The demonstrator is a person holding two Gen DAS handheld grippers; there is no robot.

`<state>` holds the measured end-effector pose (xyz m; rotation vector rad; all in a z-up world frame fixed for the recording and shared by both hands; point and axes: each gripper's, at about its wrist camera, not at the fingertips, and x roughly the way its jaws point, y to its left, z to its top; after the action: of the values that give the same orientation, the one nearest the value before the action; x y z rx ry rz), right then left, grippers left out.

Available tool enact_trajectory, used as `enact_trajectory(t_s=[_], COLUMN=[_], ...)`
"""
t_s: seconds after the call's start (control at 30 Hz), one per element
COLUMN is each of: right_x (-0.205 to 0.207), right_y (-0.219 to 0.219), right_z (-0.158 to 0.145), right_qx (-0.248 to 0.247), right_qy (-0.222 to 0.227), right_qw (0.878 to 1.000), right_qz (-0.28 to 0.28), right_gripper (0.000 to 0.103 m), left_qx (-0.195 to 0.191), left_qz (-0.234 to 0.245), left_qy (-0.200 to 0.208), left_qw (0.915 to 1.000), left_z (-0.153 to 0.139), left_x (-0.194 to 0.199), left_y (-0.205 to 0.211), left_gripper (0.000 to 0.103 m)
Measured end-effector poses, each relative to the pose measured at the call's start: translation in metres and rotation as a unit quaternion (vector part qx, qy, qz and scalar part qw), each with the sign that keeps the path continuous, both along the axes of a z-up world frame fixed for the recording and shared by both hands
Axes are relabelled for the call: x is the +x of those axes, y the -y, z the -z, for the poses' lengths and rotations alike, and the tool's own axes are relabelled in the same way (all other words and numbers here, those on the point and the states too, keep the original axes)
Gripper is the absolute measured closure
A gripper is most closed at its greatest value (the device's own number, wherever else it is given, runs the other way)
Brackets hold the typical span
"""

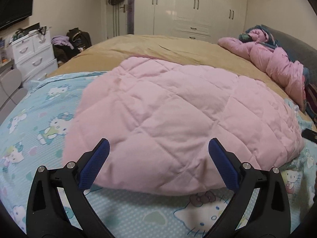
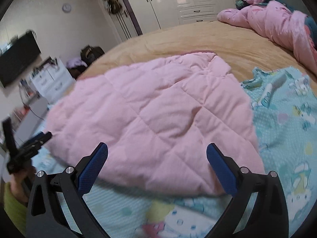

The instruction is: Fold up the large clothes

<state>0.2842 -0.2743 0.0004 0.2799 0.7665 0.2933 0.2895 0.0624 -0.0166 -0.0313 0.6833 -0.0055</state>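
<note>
— What stands beyond the bed (image 1: 158,45)?
— A white wardrobe (image 1: 198,8) against the far wall, glossy doors catching the room light.
— And left of the bed?
— A white drawer unit (image 1: 33,57), a dark screen (image 1: 15,4) on the wall above it, and a door (image 1: 118,19) just left of the wardrobe.

Bedroom surroundings.
White wardrobe (image 1: 200,8) behind the bed (image 1: 158,47); drawer unit (image 1: 33,53) and wall television (image 1: 15,4) (left side).
</note>
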Motion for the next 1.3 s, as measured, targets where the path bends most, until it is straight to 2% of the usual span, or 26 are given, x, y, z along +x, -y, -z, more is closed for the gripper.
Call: enact_trajectory(t_s=[0.27,0.6,0.67,0.8,0.97,1.13,1.3], right_x=[-0.039,-0.059,-0.06,-0.061,-0.054,-0.039,-0.018], right_y=[0.031,0.042,0.044,0.052,0.063,0.075,0.078], right_z=[0.005,0.017,0.025,0.041,0.057,0.074,0.076], right_qx=[0.073,0.1,0.114,0.15,0.214,0.275,0.294], right_qy=[-0.033,-0.06,-0.07,-0.087,-0.105,-0.122,-0.116], right_qw=[0.997,0.993,0.991,0.984,0.97,0.951,0.944], right_qz=[0.011,0.023,0.028,0.038,0.052,0.074,0.095], right_gripper=[0.004,0.004,0.004,0.004,0.004,0.004,0.004], left_qx=[-0.019,-0.036,-0.058,-0.138,-0.183,-0.255,-0.297], left_qz=[-0.037,-0.063,-0.063,-0.064,-0.058,-0.058,-0.073], left_qy=[-0.002,-0.022,-0.03,-0.055,-0.058,-0.065,-0.071], left_qw=[0.9991,0.9971,0.9958,0.9868,0.9798,0.9631,0.9493], left_z=[-0.004,0.006,0.011,0.025,0.033,0.045,0.054], left_x=[-0.03,-0.047,-0.05,-0.046,-0.04,-0.025,-0.005], left_y=[-0.031,-0.057,-0.063,-0.078,-0.081,-0.085,-0.089], left_gripper=[0.009,0.009,0.009,0.009,0.009,0.009,0.009])
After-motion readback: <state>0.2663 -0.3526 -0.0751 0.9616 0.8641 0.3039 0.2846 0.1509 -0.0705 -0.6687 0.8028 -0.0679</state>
